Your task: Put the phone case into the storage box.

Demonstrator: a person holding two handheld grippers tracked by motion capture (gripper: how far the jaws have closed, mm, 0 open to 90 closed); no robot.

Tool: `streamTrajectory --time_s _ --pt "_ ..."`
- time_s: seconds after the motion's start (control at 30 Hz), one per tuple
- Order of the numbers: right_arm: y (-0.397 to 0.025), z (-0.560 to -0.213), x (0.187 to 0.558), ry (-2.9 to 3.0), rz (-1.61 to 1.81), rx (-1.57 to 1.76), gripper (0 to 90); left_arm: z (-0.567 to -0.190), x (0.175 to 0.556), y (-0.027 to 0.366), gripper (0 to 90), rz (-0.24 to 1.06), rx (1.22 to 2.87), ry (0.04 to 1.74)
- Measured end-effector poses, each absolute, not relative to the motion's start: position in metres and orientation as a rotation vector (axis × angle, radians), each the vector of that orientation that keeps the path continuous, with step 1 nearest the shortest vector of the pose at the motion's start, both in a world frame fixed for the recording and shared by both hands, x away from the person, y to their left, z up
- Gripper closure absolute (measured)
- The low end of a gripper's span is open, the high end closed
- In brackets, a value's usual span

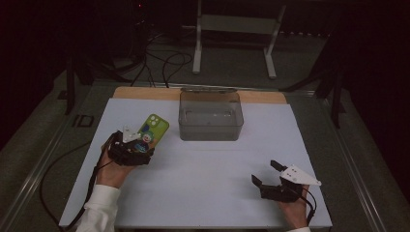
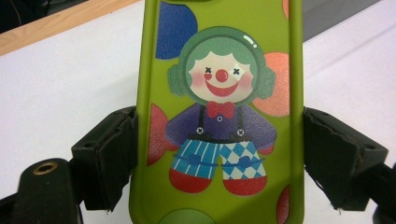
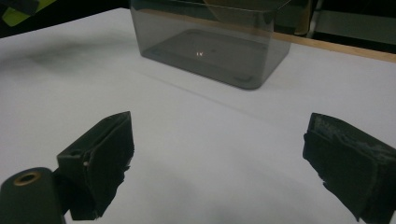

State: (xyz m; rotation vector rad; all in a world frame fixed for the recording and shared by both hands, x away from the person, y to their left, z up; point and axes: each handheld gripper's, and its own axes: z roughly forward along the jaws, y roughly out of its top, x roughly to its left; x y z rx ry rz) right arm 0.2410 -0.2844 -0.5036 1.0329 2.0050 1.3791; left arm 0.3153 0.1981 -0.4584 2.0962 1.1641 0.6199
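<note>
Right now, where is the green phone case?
In the high view the phone case lies at the left of the white table, between the left gripper's jaws, left of the clear box.

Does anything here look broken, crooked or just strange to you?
Mostly tidy. The green phone case lies slanted on the white table, between the left gripper jaws. The pads on those jaws look frayed and chipped at the edges, as do the right gripper ones. The smoky bin sits upright and empty.
</note>
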Motion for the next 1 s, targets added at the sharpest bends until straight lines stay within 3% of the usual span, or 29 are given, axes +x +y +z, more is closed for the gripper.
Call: streamTrajectory --time_s 1.0 --pt "-0.285 -0.505 0.246 2.006 1.445 1.168 8.6 -0.463 0.285 0.174 15.9 0.680 1.988 1.054"
